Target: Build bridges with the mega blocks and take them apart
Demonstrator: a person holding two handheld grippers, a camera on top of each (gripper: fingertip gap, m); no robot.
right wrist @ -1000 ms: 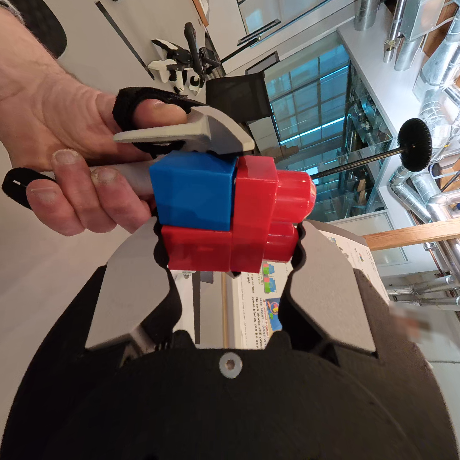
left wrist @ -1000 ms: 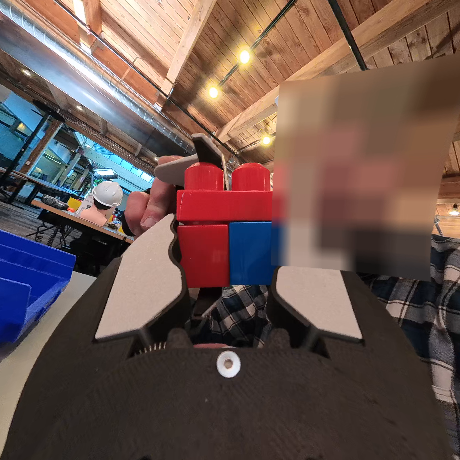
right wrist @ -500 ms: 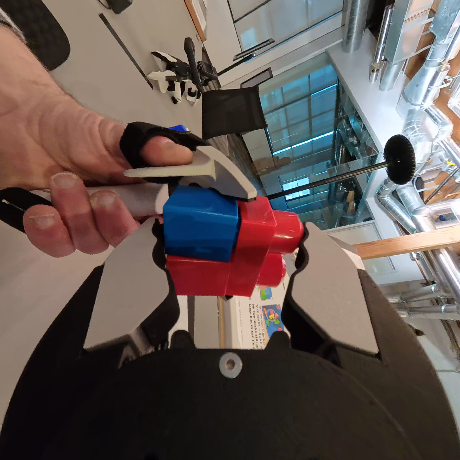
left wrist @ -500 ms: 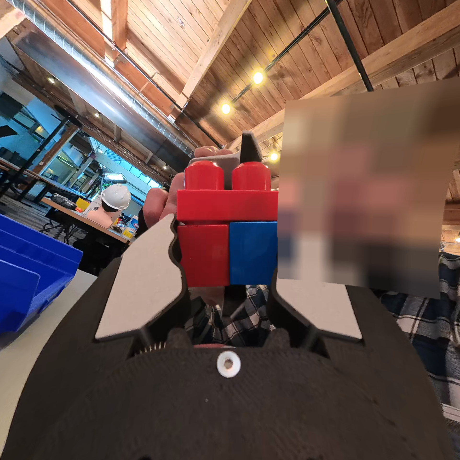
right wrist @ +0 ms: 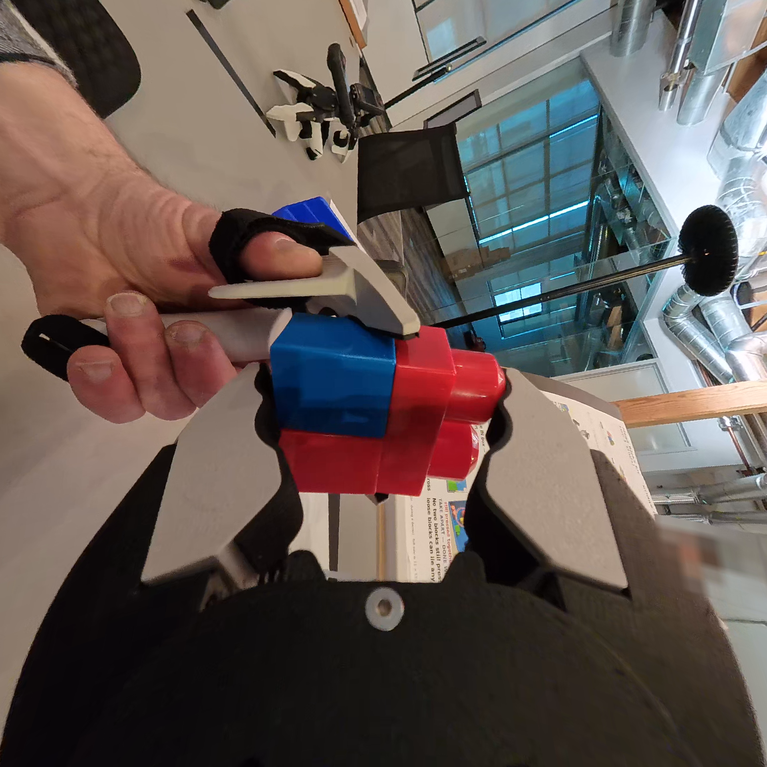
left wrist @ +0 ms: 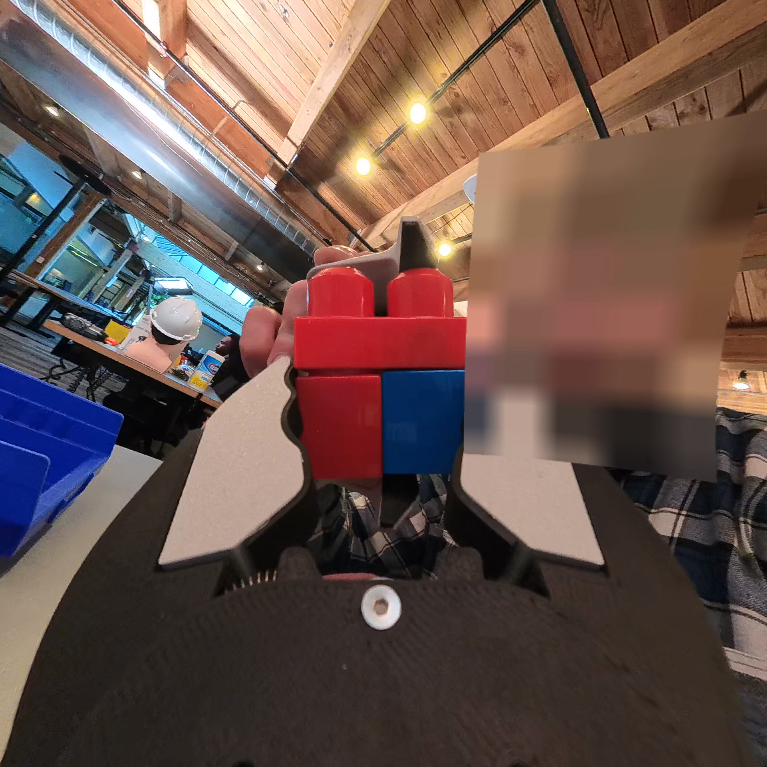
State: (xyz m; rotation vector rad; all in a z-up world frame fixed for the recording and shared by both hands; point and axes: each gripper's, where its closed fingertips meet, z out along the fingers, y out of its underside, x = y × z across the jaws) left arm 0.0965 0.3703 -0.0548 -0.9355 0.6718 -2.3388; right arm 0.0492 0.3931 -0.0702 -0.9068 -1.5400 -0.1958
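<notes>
The little bridge of mega blocks (left wrist: 379, 377) is up in the air between the two tools, well clear of the counter (left wrist: 54, 581): a red two-stud block (left wrist: 379, 342) lies across a red block (left wrist: 339, 423) and a blue block (left wrist: 421, 419) that stand side by side under it. Over the last second almost nothing about the grips has altered. The whole assembly has only swung a bit, so the ceiling lights behind it sit differently and the right wrist view now sees more of the blue block's face.

The left hand-held gripper (left wrist: 375, 415) is clamped across the two lower blocks; its left pad presses the red one, while its other fingertip is hidden behind a blurred patch. The right hand-held gripper (right wrist: 384, 409) spans the stack the other way, one pad on the underside of the lower blocks, the other against a stud of the top block, its fingers held wide by the stack.

To my eye the three blocks remain fully pressed together, with no seam opening. So this looks like re-angling before a pull, and the taking apart has not really begun.

A blue bin (left wrist: 45, 456) sits on the counter off to the side.
</notes>
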